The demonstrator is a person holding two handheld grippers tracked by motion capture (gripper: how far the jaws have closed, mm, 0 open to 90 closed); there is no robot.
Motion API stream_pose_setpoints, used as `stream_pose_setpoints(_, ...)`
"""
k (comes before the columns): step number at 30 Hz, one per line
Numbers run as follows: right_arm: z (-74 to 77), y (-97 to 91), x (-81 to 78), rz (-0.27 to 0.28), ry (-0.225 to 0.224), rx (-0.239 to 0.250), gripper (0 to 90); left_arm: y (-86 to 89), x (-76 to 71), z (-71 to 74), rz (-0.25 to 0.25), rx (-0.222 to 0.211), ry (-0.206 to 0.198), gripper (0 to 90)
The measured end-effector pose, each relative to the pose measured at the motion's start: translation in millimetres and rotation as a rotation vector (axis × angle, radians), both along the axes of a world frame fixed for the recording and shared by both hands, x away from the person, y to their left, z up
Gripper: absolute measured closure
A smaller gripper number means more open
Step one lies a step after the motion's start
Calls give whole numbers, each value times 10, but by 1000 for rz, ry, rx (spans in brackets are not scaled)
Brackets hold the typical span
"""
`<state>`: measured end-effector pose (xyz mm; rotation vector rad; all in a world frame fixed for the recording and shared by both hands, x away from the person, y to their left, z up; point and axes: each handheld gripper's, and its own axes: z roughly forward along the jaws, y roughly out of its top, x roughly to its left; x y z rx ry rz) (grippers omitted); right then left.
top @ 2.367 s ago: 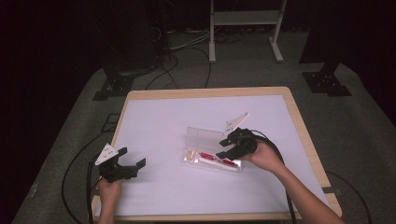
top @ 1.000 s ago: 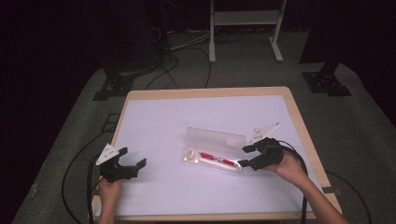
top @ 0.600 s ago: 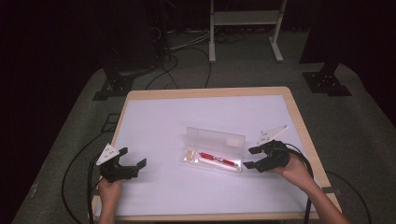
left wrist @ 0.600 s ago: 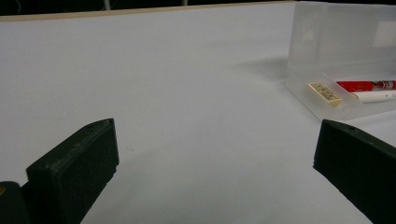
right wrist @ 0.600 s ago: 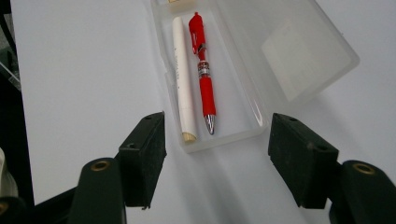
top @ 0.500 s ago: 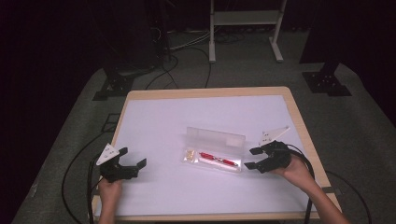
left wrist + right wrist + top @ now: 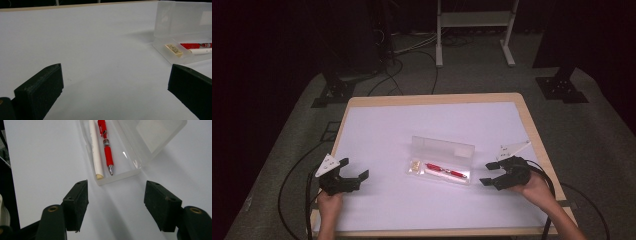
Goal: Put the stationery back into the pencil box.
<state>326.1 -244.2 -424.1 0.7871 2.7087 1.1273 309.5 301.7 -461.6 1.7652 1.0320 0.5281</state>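
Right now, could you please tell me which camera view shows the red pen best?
The right gripper view: the red pen lies close up in the open clear case, tip and grip plain, beside a white stick. The left gripper view shows part of its barrel at the edge. The high view shows a small red streak.

White worktop (image 7: 412, 125) edged in pale wood. Clear plastic pencil case (image 7: 441, 161) with red pen (image 7: 106, 146), white pencil (image 7: 95, 150), tan eraser (image 7: 173, 50). Black hand-held gripper jaws.
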Motion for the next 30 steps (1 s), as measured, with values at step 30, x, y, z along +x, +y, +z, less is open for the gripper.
stream_pose_setpoints(30, -252, -350, -175, -81, 34, 24, 352, -7, -2, -2, 1, 4, -2, 0)
